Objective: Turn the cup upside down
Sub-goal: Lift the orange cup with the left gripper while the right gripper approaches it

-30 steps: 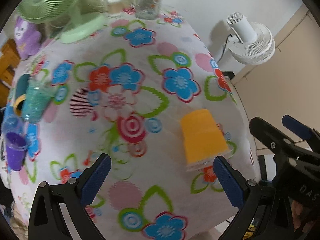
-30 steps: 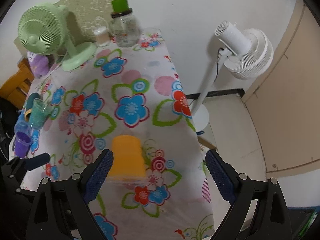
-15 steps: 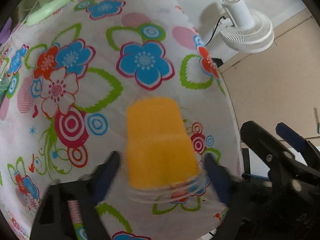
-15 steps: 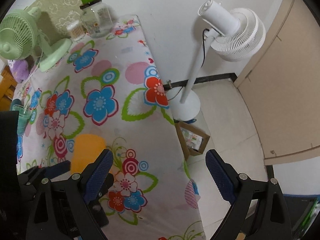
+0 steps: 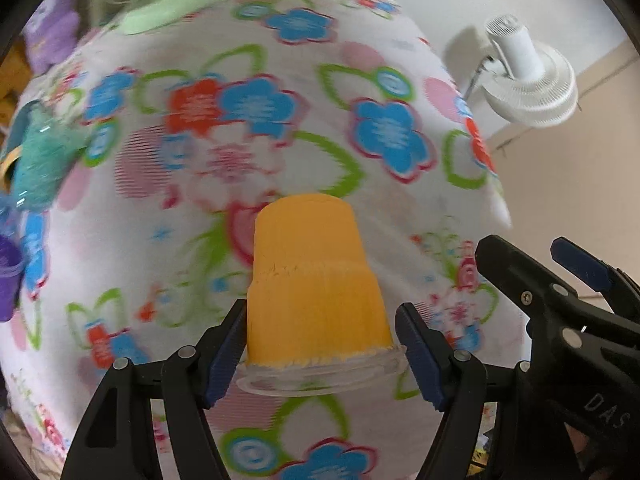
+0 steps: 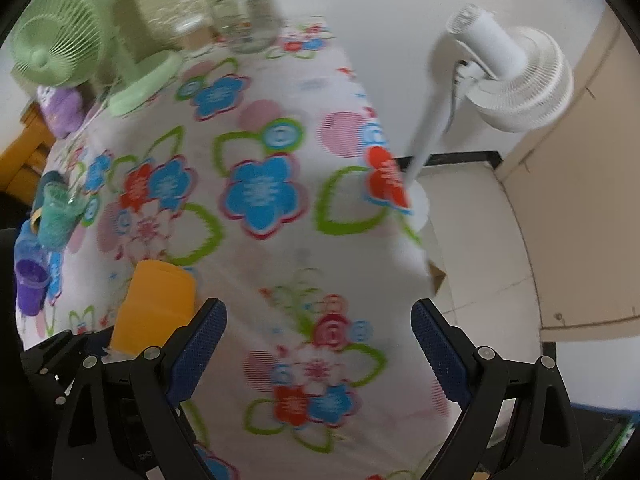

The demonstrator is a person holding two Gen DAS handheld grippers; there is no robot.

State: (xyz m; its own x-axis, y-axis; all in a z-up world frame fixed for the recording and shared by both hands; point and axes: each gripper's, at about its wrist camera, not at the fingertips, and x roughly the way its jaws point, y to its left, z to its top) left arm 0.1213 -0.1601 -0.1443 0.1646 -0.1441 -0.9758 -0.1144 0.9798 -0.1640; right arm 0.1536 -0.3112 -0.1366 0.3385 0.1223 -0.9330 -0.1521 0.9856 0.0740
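An orange cup point(image 5: 316, 288) with a clear rim sits between the fingers of my left gripper point(image 5: 320, 360), its base pointing away from the camera. The blue pads press on its sides near the rim, and it looks lifted off the floral tablecloth point(image 5: 248, 128). The same cup point(image 6: 156, 304) shows at the lower left of the right wrist view, beside the left gripper's black body. My right gripper point(image 6: 320, 352) is open and empty above the cloth near the table's right edge.
Teal point(image 5: 44, 160) and purple point(image 5: 8, 276) cups stand at the table's left edge. A green desk fan point(image 6: 72, 40) and a glass jar point(image 6: 248, 16) are at the back. A white standing fan point(image 6: 508, 76) is on the floor to the right.
My left gripper closed around the orange cup and raised it. The view has tilted back towards the table's far end. My right gripper stayed open and shifted slightly.
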